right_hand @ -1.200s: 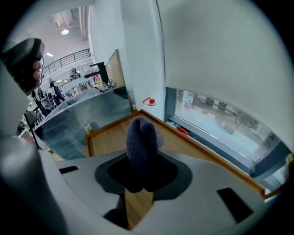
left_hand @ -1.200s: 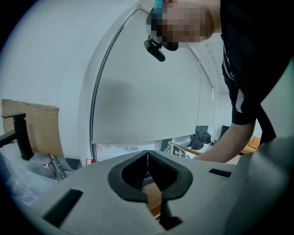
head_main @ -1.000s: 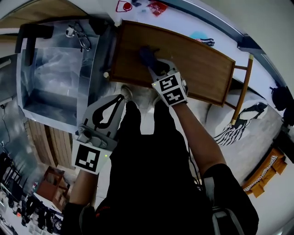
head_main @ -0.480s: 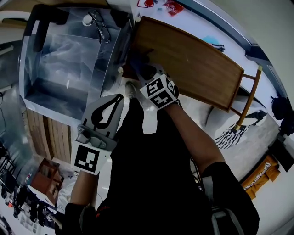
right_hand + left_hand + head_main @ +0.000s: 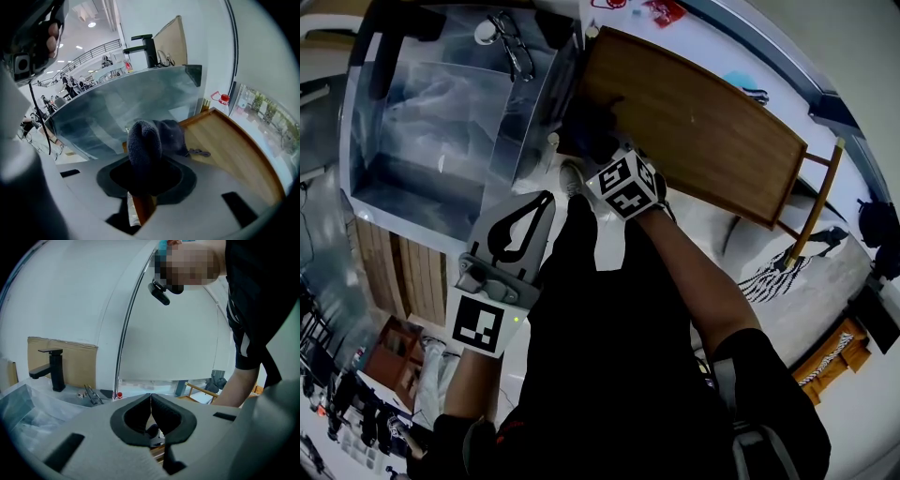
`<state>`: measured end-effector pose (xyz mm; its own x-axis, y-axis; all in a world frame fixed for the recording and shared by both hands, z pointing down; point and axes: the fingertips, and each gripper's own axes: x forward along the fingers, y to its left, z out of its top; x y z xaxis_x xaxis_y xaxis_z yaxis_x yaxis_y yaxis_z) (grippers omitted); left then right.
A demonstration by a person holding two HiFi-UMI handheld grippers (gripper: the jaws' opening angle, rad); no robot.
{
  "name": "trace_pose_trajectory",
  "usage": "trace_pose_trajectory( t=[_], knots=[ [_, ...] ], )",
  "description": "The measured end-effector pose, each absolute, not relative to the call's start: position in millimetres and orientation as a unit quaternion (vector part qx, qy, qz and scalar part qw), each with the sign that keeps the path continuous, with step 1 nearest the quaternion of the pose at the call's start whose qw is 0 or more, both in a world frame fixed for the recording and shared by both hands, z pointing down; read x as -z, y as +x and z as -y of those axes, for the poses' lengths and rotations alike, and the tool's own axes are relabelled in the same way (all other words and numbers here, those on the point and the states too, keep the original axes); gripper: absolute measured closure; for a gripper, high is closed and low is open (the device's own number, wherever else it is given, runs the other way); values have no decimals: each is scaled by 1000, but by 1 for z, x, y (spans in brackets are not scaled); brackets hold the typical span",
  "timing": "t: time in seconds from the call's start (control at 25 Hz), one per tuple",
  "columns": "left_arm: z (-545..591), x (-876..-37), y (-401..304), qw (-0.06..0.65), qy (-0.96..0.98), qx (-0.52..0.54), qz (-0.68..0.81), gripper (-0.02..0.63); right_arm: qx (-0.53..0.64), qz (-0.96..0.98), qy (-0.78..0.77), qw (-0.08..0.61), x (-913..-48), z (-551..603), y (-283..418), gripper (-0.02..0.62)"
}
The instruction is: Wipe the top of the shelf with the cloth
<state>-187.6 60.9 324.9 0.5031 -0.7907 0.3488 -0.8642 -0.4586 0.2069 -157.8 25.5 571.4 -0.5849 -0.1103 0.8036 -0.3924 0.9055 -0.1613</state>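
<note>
Grey and idle, the left gripper [image 5: 546,199] hangs nearest the person, low beside the thigh; its jaws are pressed together with nothing between them, and it points away from the shelf. Ahead of it, the right gripper [image 5: 605,150] reaches forward over the near left corner of the shelf top [image 5: 703,122]; its jaws pinch the dark blue-grey cloth [image 5: 591,131], which bunches up out of the jaws and drapes forward onto the wood at that corner. In the right gripper view the cloth [image 5: 145,140] touches the board just beside its left edge, with the sink [image 5: 117,112] bordering that edge.

Governing relation: the wooden top runs long from this near left corner away toward the far right, so nearly all unwiped surface appears to lie ahead and to the right of the cloth; the right gripper is the nearer tool and already holds it. The likely next stroke therefore calls for a drag along the board's long axis, away from the sink [image 5: 431,112]; the raised rim round the top may catch the cloth at the edges.
</note>
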Motion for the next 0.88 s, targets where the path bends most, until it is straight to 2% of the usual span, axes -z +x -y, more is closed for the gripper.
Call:
trace_pose_trajectory(
  t=[0.88],
  knots=[
    [-40, -321, -115, 169, 877, -114, 435, 583, -202, 856, 194, 435, -582, -23, -68, 494]
  ],
)
